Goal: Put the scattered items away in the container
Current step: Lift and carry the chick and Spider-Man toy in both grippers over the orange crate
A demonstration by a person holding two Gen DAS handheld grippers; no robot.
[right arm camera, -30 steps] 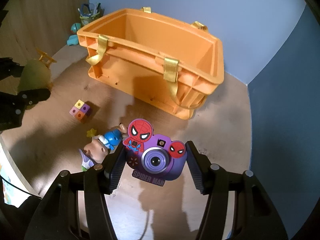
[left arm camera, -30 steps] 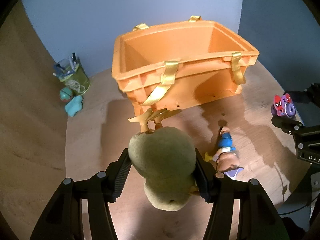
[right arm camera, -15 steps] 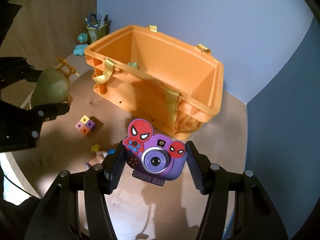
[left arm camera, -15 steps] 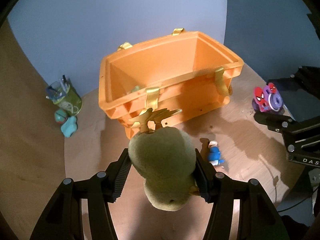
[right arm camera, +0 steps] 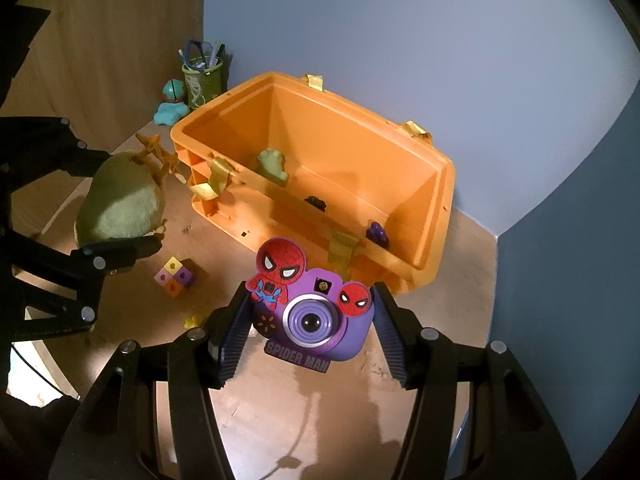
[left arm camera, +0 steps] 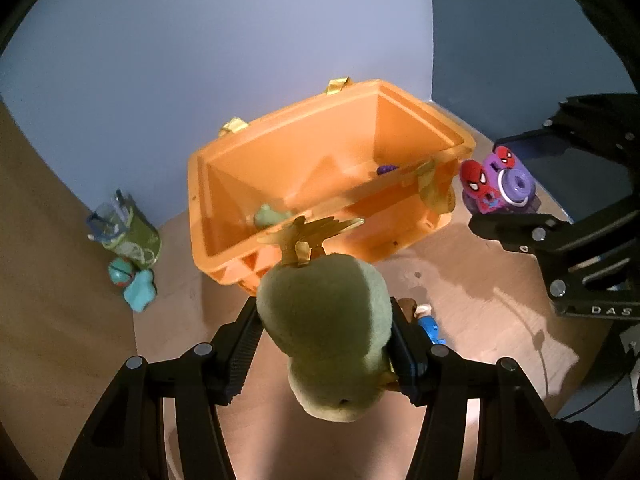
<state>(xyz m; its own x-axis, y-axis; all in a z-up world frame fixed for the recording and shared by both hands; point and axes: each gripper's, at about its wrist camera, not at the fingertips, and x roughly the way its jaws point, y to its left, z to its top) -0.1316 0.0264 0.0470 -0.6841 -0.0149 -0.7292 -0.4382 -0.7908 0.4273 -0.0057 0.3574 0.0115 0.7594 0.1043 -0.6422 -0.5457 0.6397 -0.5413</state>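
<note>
Orange bin (right arm camera: 436, 200) holds three small bits, each claw clamps a toy, left plush (left arm camera: 324, 320), right camera (right arm camera: 312, 316), while blocks (right arm camera: 176, 278) (at nine o'clock) wait on the desk (right arm camera: 460, 248).

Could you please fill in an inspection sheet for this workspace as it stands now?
Surface: brown floor, scuffed, lit in patches.
Job's things: orange crate open, holding a pale green toy and small dark purple pieces; green plush and purple toy camera both held above the floor outside the crate; coloured cube block and blue-capped figure on the floor.
Clutter: green pen cup and teal toy by the wall.
Grippers: left gripper shut on the plush; right gripper shut on the camera.
Cables: thin dark cable at the right edge.
Surroundings: blue walls, wooden panel.
</note>
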